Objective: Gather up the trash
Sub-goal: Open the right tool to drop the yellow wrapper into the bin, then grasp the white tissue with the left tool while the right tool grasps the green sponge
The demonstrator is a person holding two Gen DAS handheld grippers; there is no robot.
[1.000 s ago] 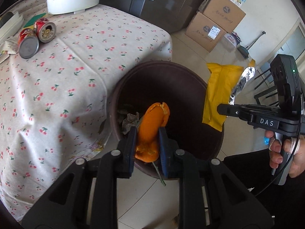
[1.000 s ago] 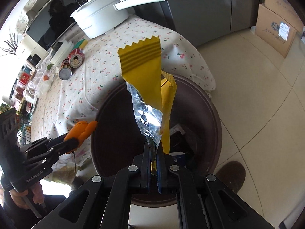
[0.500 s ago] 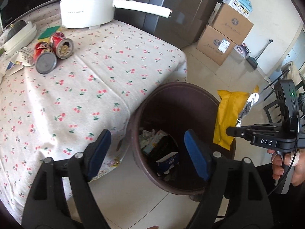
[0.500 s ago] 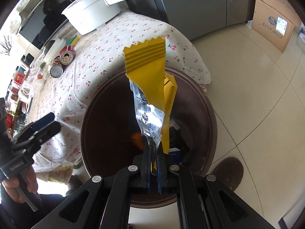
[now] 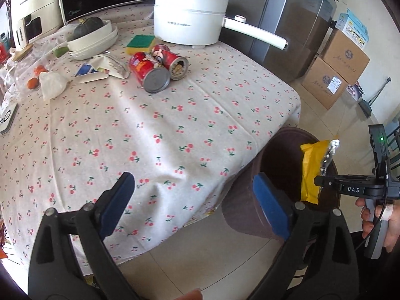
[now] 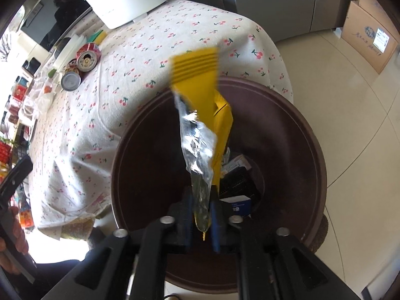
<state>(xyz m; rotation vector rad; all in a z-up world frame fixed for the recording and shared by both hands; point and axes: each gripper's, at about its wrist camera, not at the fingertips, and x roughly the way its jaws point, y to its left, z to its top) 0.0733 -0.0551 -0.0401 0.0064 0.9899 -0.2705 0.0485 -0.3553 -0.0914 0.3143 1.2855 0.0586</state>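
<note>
My right gripper (image 6: 202, 215) holds a yellow foil snack wrapper (image 6: 200, 105) over the open mouth of the dark brown trash bin (image 6: 300, 135); its jaws stand slightly apart and the wrapper looks blurred. The wrapper (image 5: 311, 170) and bin (image 5: 245, 205) also show in the left wrist view. My left gripper (image 5: 193, 200) is open and empty, above the table's near edge beside the bin. Two red cans (image 5: 150, 72) and crumpled paper wrappers (image 5: 107, 67) lie on the cherry-print tablecloth (image 5: 150, 137). Trash lies in the bin's bottom (image 6: 237, 175).
A white electric pot (image 5: 190, 22) with a long handle, a sponge (image 5: 140, 42), stacked dishes with a squash (image 5: 92, 37) and a white tissue (image 5: 52, 85) sit at the table's back. Cardboard boxes (image 5: 342, 70) stand on the tiled floor by the fridge.
My left gripper opened, dropped the orange peel into the bin, and moved back toward the table. My right gripper's jaws have parted a little around the wrapper, which now looks blurred.
</note>
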